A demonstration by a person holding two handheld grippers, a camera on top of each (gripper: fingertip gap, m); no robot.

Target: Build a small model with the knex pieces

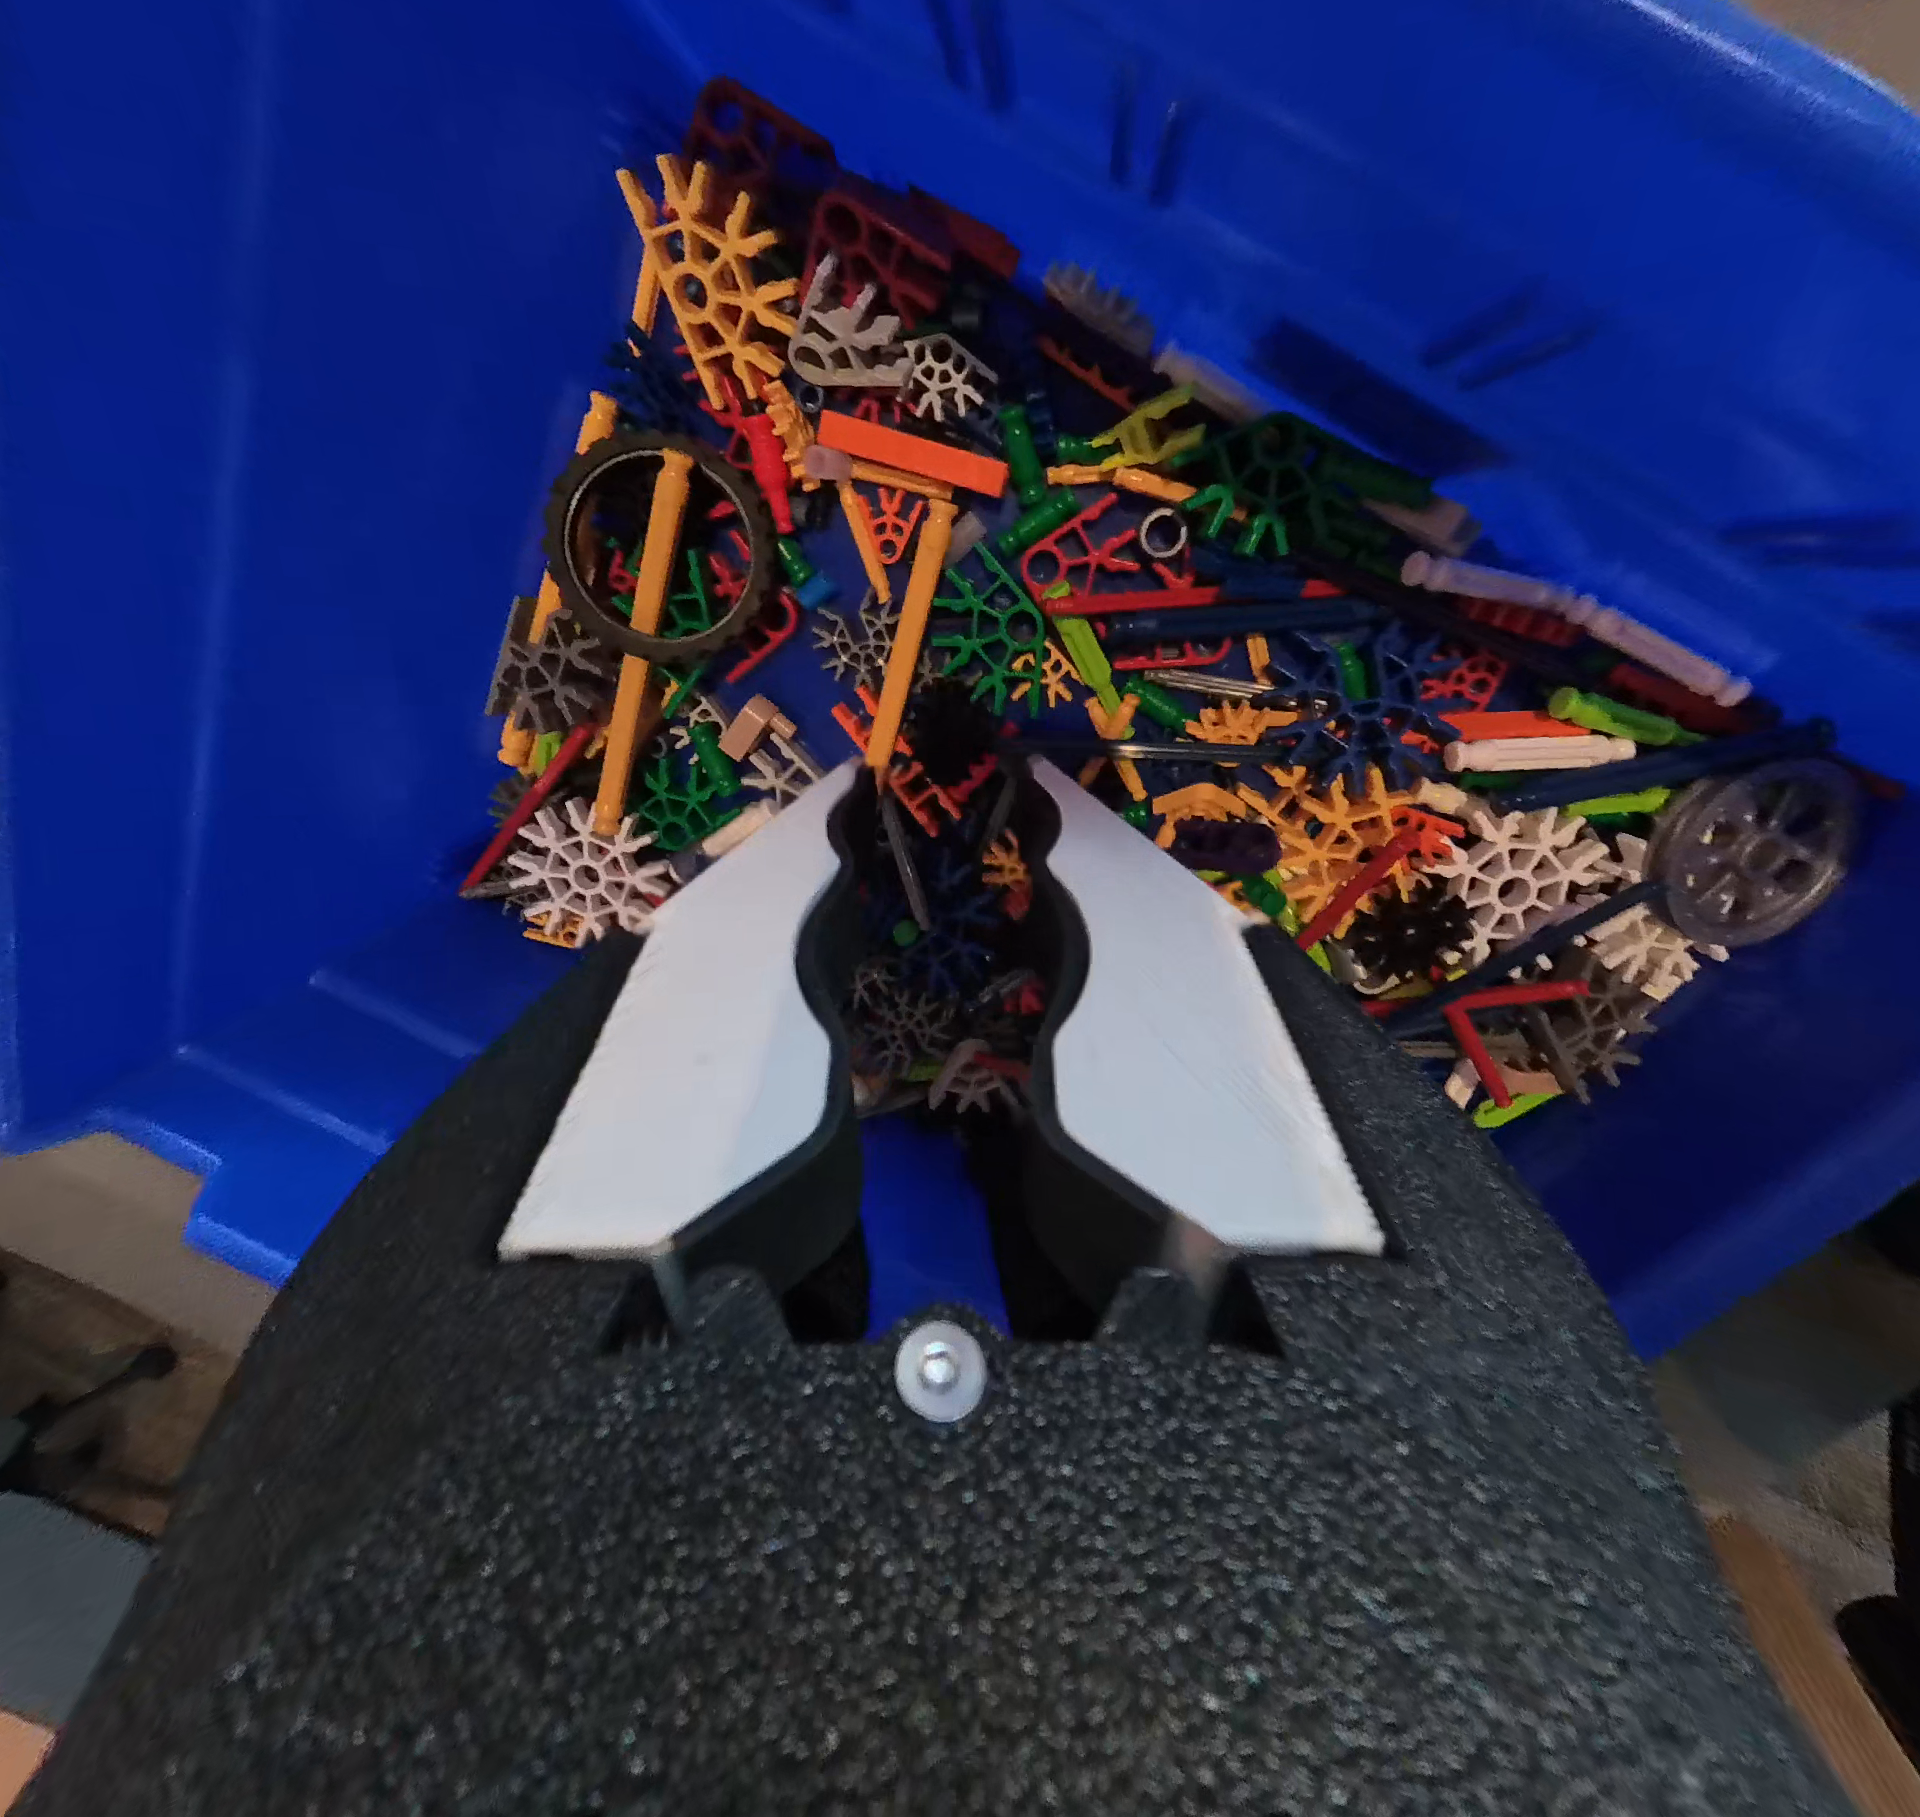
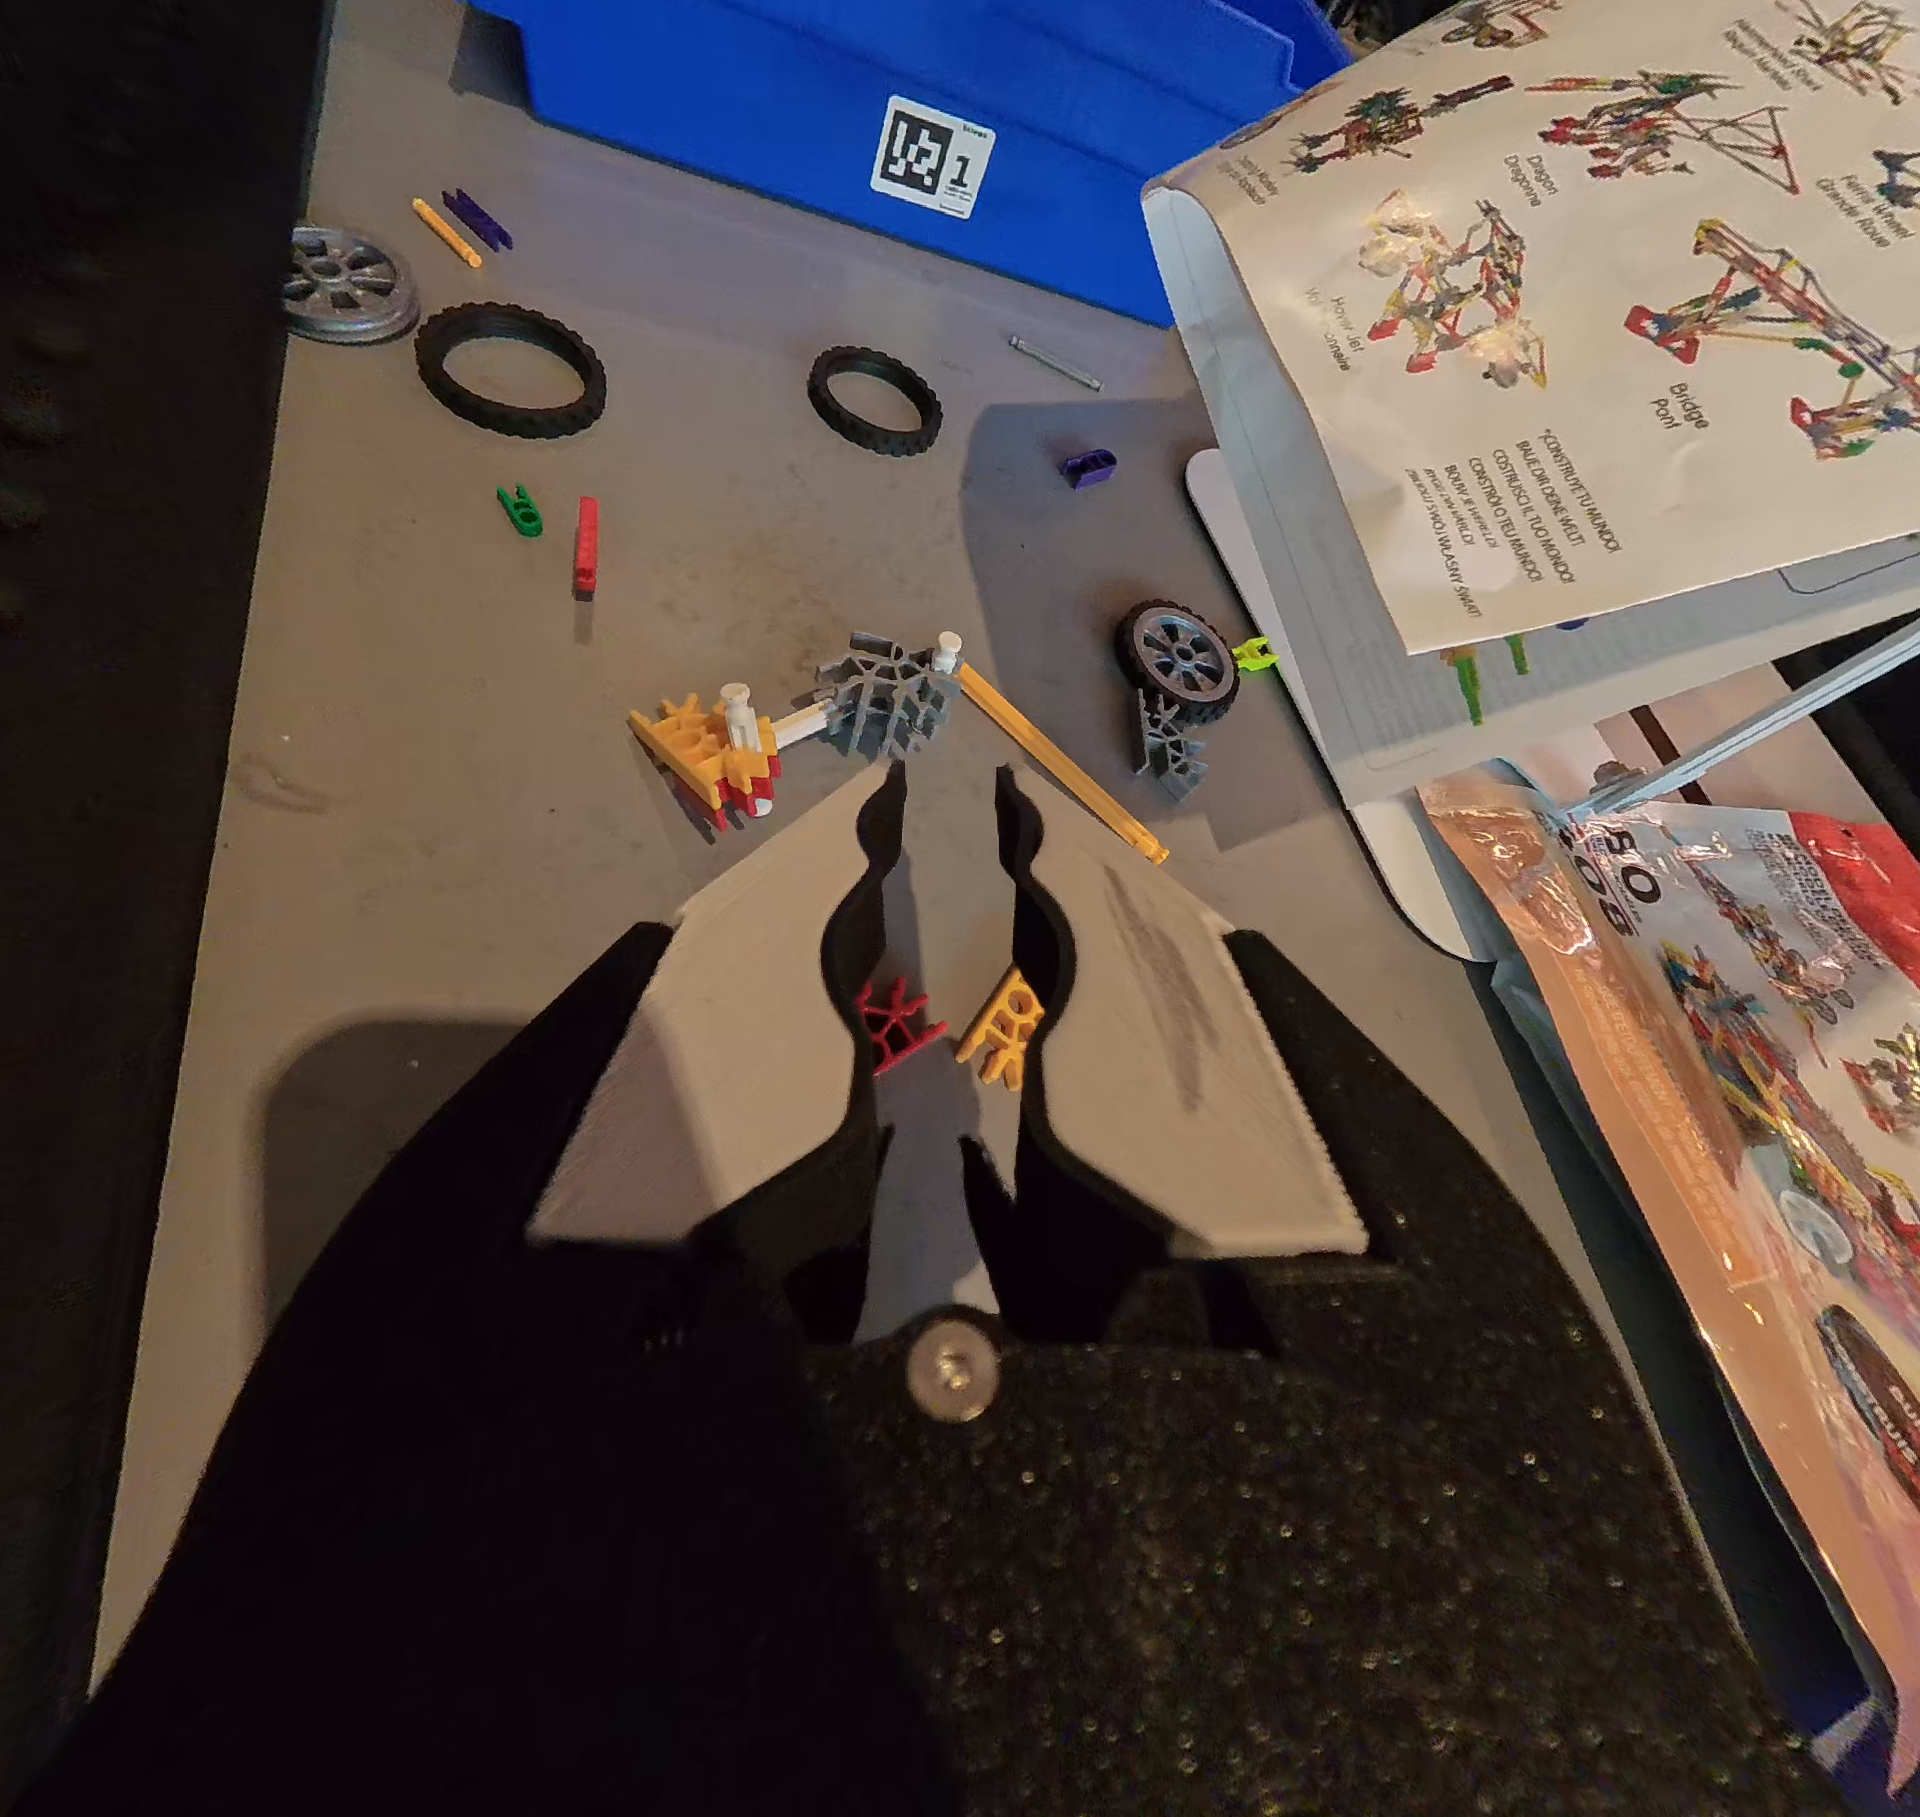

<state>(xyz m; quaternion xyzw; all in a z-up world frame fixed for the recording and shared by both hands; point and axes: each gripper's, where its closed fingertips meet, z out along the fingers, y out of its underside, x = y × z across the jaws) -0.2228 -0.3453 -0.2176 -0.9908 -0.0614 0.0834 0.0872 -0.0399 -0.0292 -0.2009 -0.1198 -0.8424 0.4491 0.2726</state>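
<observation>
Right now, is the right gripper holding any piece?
No: the right gripper is open above the grey table, and the red connector and yellow connector lie loose between its fingers.

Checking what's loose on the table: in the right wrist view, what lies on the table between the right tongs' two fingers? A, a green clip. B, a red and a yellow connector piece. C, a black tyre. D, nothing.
B: a red connector and a yellow connector lie on the grey table in the gap of the open right tongs.
</observation>
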